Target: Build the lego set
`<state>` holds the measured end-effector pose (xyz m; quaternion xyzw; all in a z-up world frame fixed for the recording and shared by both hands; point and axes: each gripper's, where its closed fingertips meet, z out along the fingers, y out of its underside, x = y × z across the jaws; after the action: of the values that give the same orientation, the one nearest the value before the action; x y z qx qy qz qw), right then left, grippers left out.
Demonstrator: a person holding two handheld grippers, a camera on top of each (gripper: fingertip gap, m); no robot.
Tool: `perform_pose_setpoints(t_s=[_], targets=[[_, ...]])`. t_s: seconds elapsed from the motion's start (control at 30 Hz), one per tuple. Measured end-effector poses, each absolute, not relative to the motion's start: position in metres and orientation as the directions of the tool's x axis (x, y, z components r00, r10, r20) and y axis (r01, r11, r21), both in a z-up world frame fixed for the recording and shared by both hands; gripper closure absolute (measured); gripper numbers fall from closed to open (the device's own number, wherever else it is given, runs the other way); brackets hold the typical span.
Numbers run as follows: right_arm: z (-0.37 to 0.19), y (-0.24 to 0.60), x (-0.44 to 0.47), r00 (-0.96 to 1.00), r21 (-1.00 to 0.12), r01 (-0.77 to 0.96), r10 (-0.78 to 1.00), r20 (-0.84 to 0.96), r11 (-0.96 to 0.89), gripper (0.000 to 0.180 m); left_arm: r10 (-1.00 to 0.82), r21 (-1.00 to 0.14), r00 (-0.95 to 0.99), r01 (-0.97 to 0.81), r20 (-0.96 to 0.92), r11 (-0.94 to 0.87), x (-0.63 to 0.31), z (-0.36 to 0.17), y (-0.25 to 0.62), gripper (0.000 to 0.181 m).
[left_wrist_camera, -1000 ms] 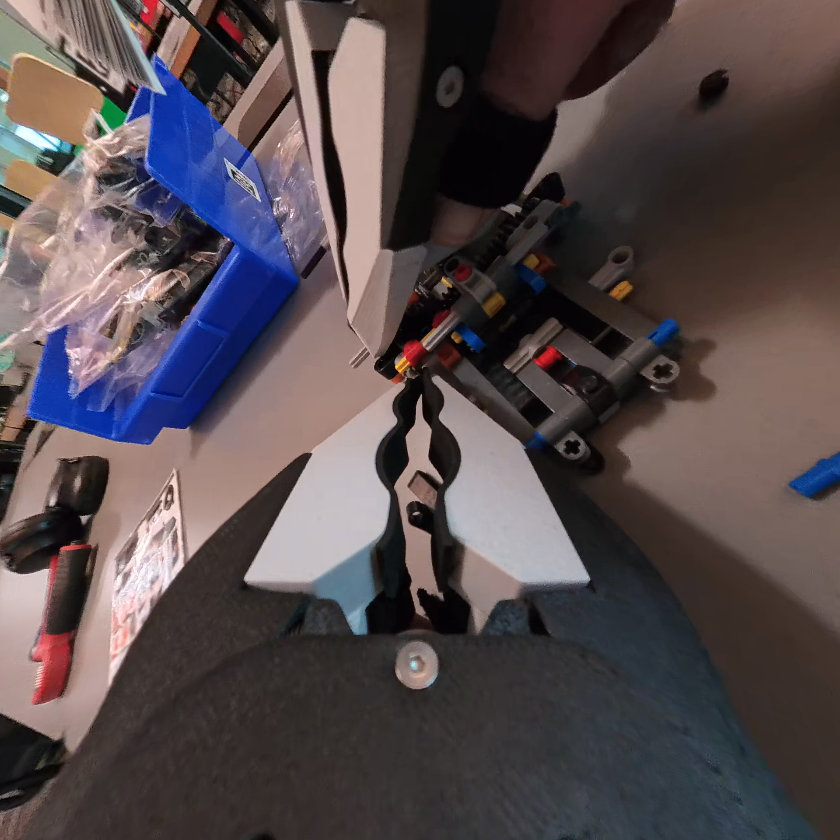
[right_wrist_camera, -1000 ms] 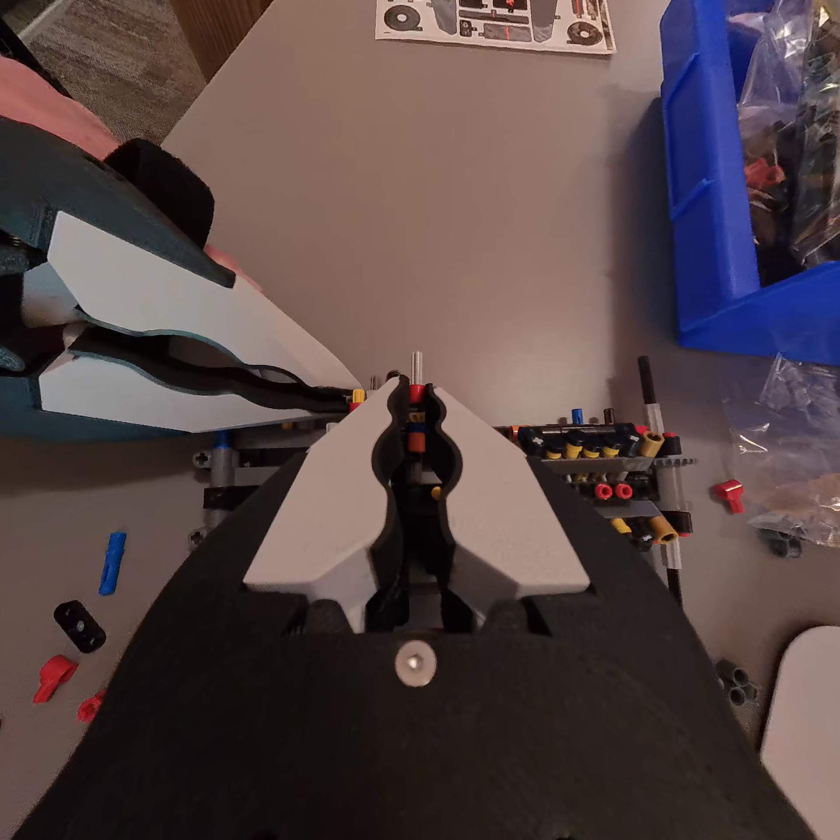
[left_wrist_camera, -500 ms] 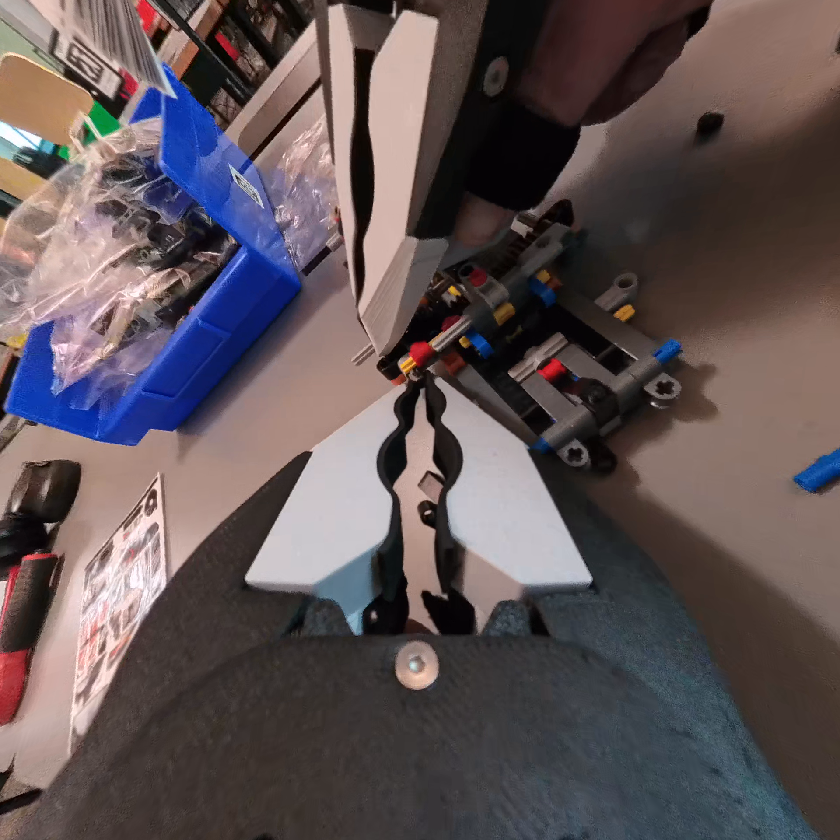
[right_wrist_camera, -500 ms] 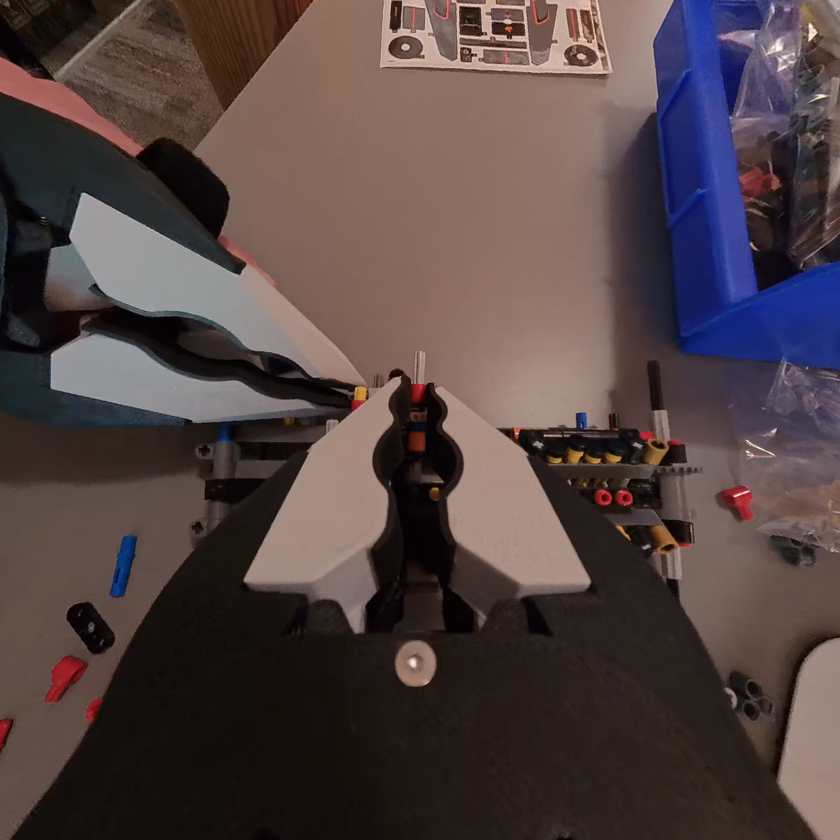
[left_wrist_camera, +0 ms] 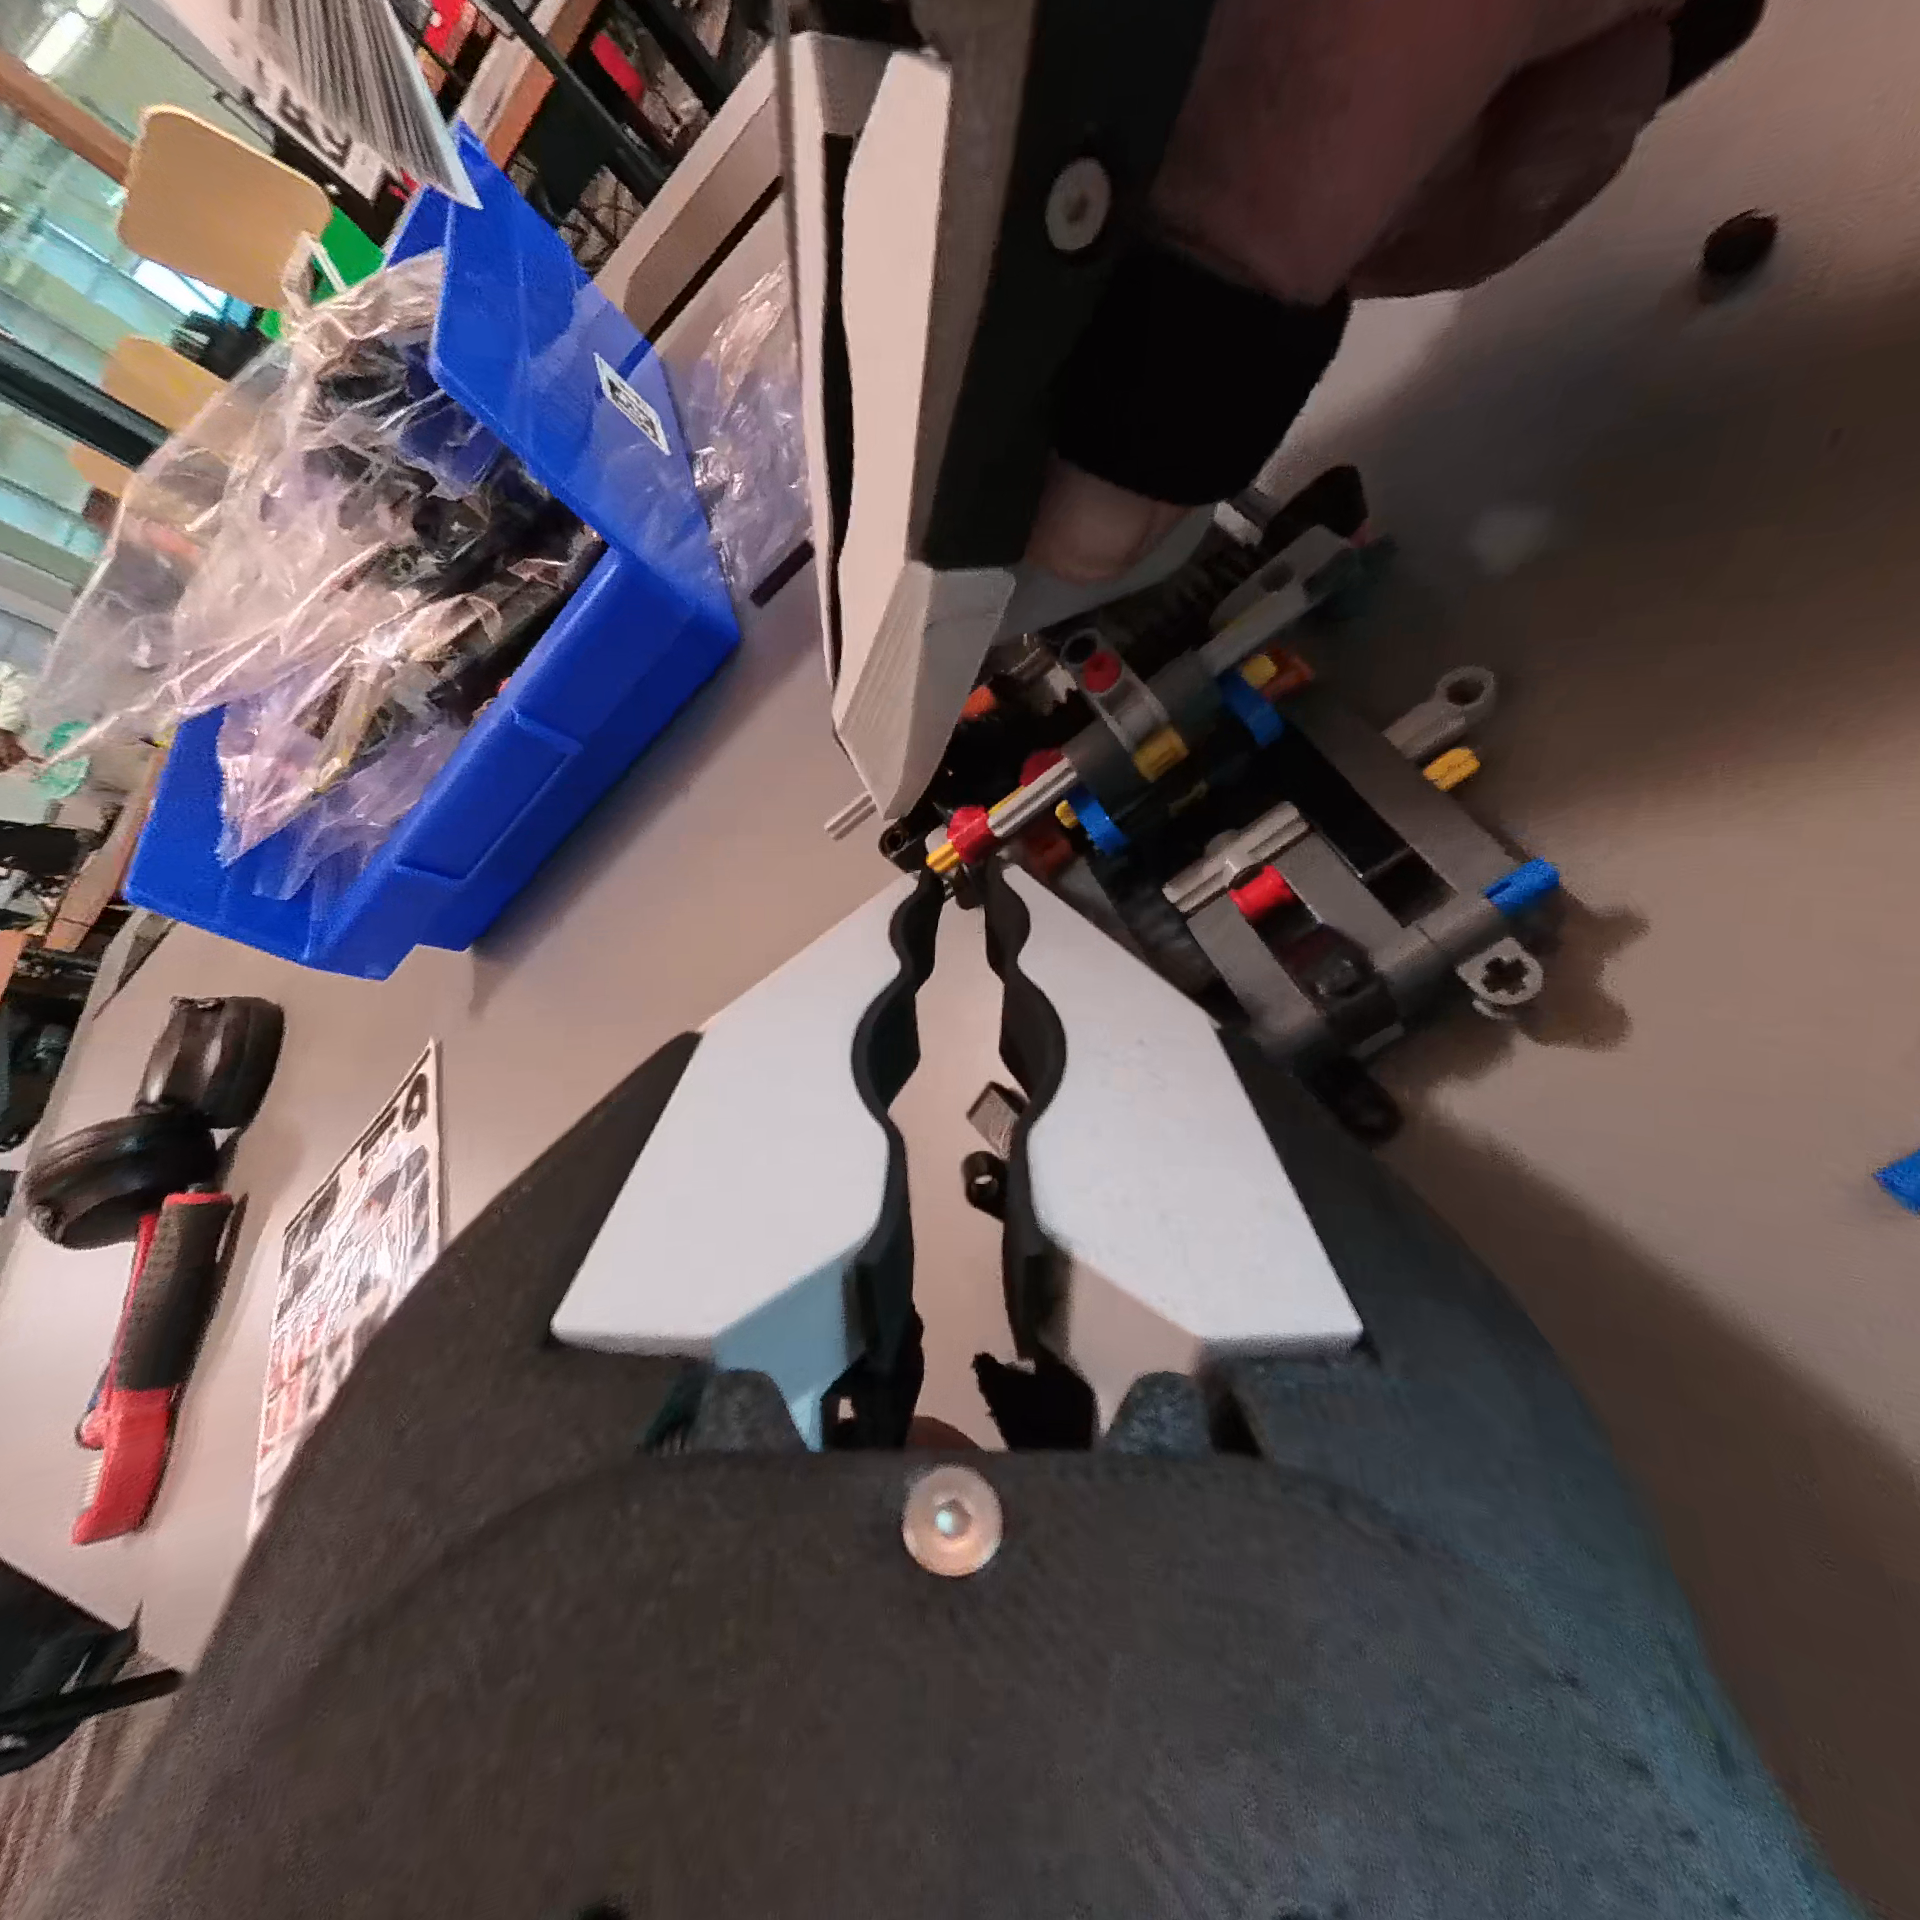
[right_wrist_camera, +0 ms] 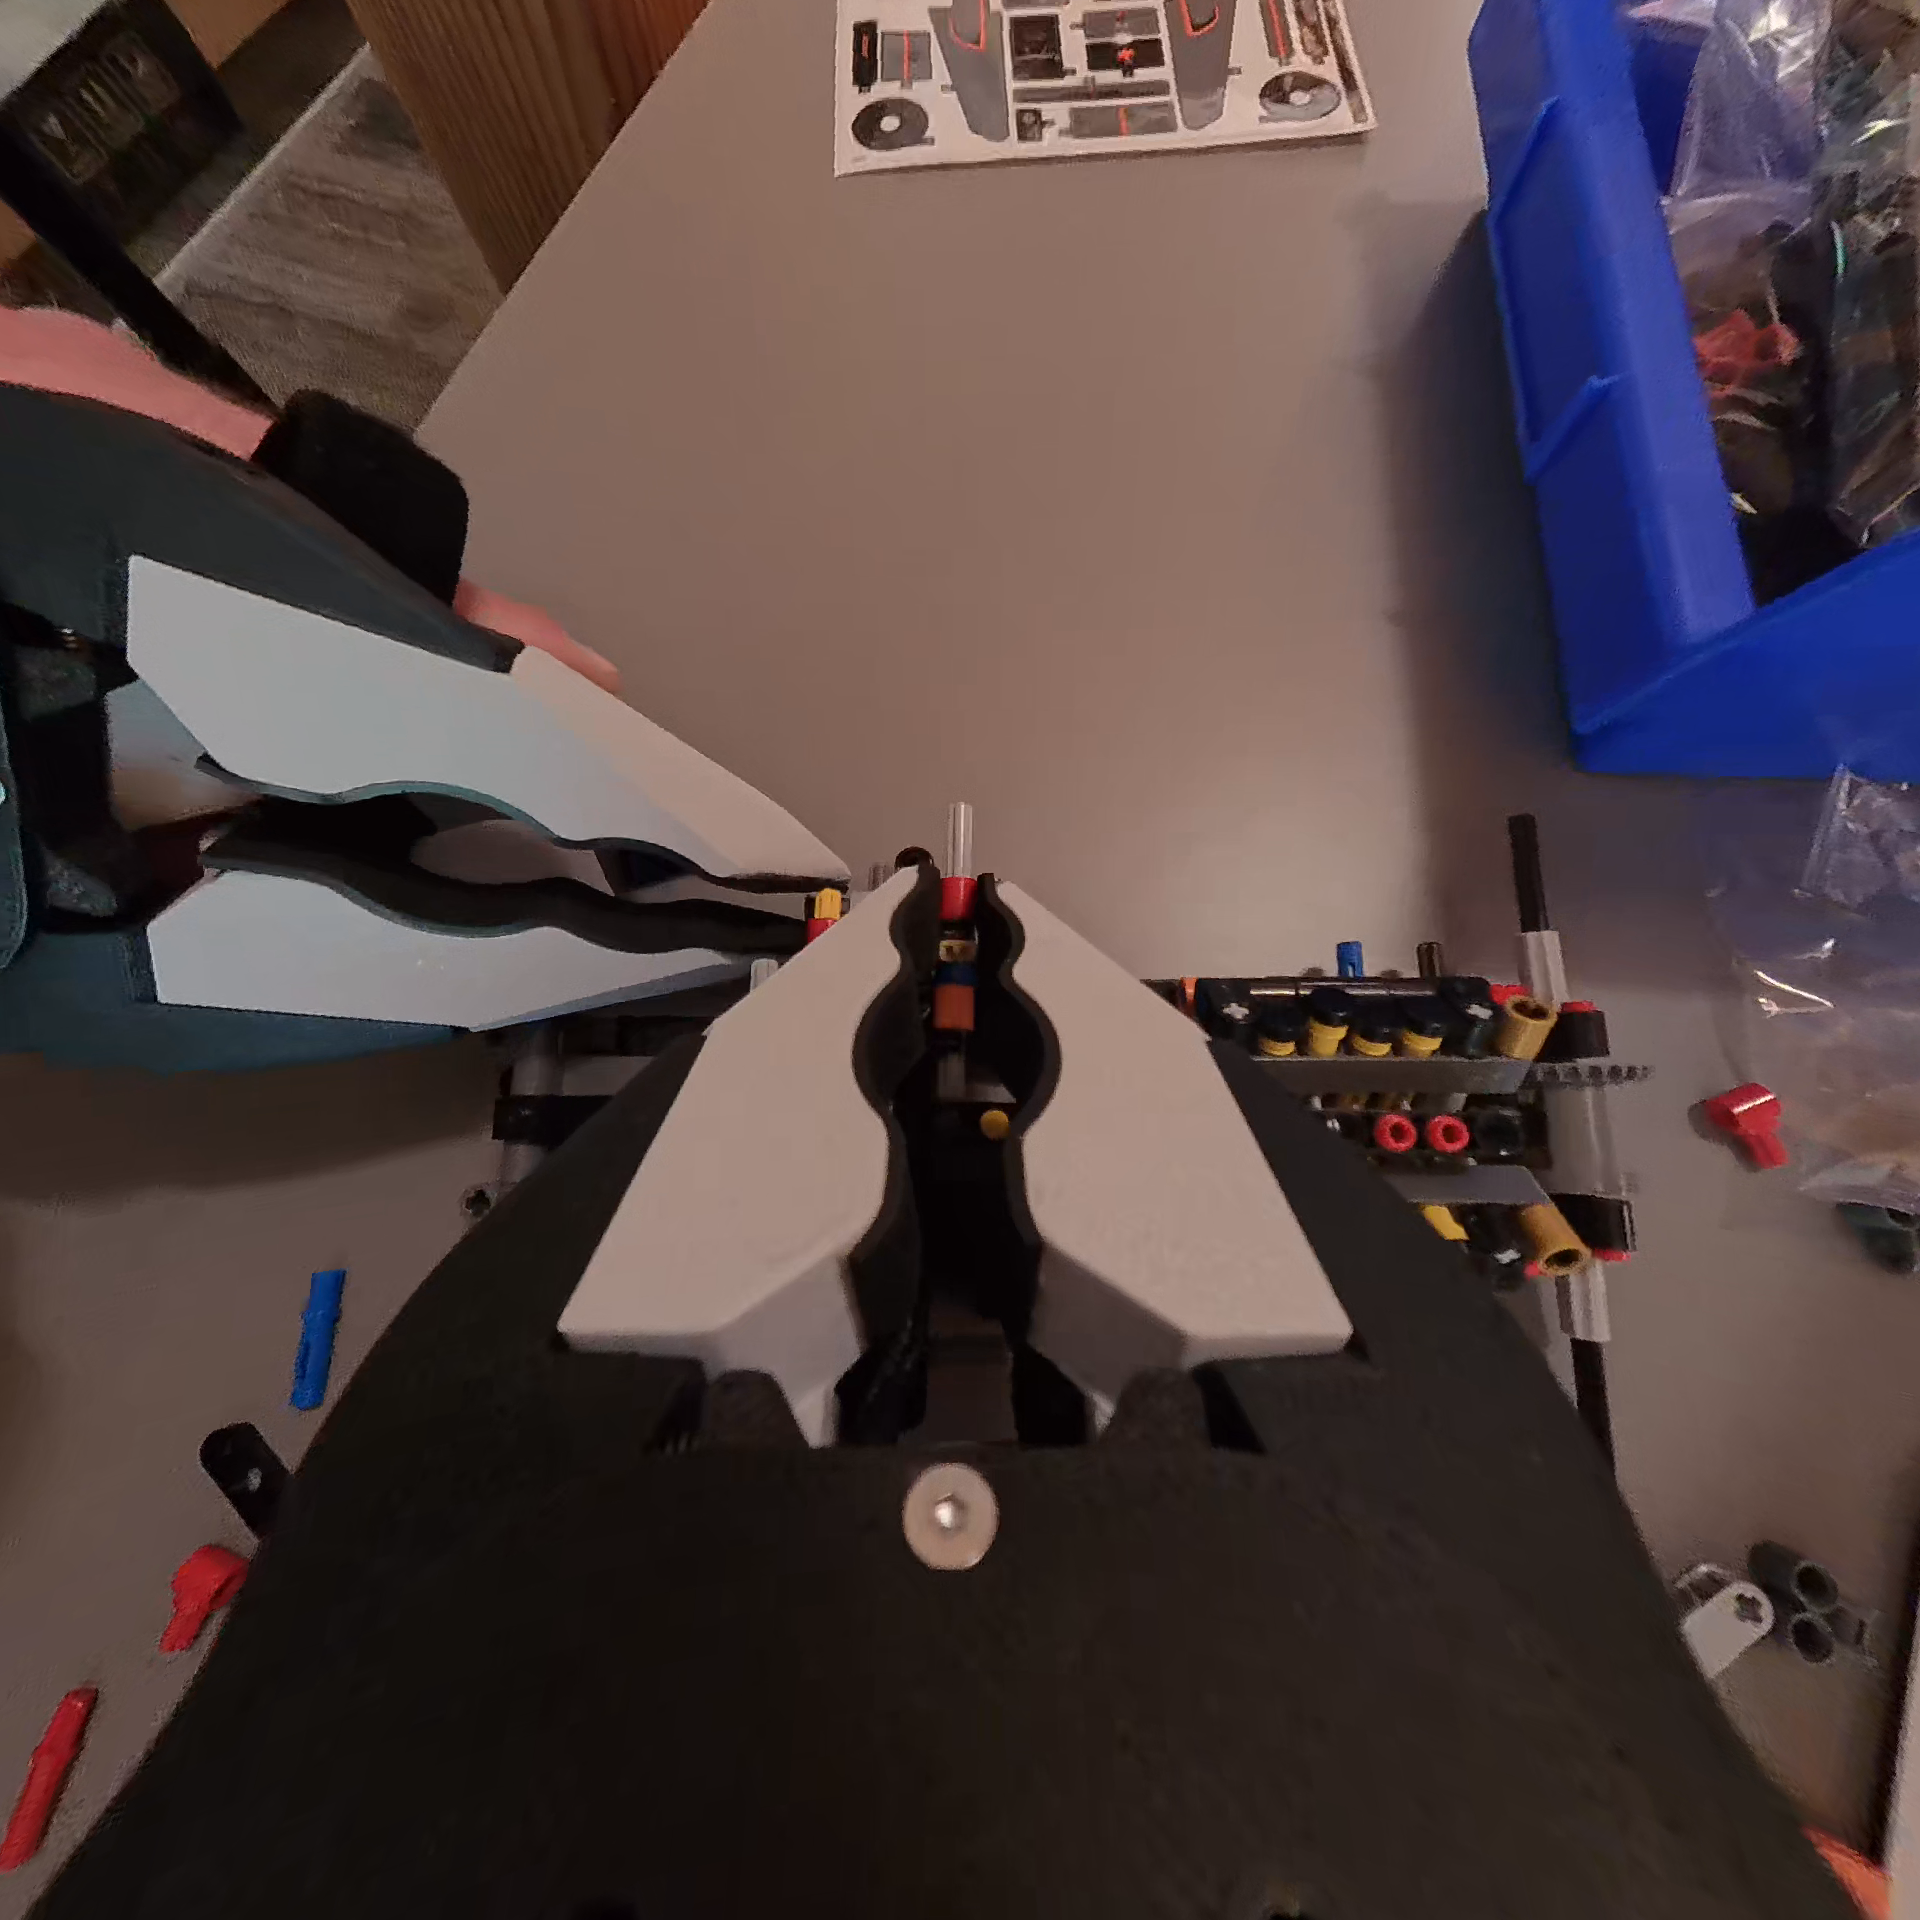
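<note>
The lego assembly (left_wrist_camera: 1299, 914), a grey and black frame with red, yellow and blue pins, lies on the grey table (right_wrist_camera: 1039, 520). It also shows in the right wrist view (right_wrist_camera: 1403, 1049). My right gripper (right_wrist_camera: 954, 883) is shut on a grey axle with a red bush (right_wrist_camera: 956, 894) at the assembly's end. In the left wrist view it comes down from above (left_wrist_camera: 888, 769). My left gripper (left_wrist_camera: 961, 888) has its jaws nearly together, pinching the yellow-tipped end (left_wrist_camera: 940, 857) of the same assembly. It comes in from the left in the right wrist view (right_wrist_camera: 821, 914).
A blue bin (right_wrist_camera: 1621, 520) of bagged parts stands at the right, and a sticker sheet (right_wrist_camera: 1101, 73) lies at the far side. Loose blue (right_wrist_camera: 317, 1335) and red (right_wrist_camera: 203, 1590) pieces lie nearby. Black tyres (left_wrist_camera: 125, 1174) and a red-handled tool (left_wrist_camera: 145, 1351) lie beyond. The table edge is at the left.
Both grippers stay at the same end of the assembly. The left gripper has tilted a little, so the bin and the sheet have shifted in its view.
</note>
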<state>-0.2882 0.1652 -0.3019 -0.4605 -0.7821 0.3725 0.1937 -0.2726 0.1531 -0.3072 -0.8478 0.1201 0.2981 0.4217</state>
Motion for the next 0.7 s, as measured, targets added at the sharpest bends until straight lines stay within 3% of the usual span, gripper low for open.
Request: perform_pose_setpoints(t_s=[0.03, 0.23, 0.7], targets=[[-0.302, 0.166, -0.289, -0.494, -0.762, 0.579, 0.868, -0.045, 0.290, 0.176, 0.051, -0.649, 0.801, -0.445, -0.597, -0.617, -0.273, -0.307, 0.154, 0.174], [-0.302, 0.171, -0.295, -0.441, -0.768, 0.592, 0.896, -0.057, 0.243, 0.176, 0.063, -0.644, 0.828, -0.384, -0.557, -0.662, -0.282, -0.314, 0.159, 0.177], [-0.305, 0.180, -0.296, -0.459, -0.752, 0.581, 0.888, 0.014, 0.312, 0.177, 0.019, -0.548, 0.713, -0.521, -0.701, -0.655, -0.280, -0.314, 0.165, 0.179]])
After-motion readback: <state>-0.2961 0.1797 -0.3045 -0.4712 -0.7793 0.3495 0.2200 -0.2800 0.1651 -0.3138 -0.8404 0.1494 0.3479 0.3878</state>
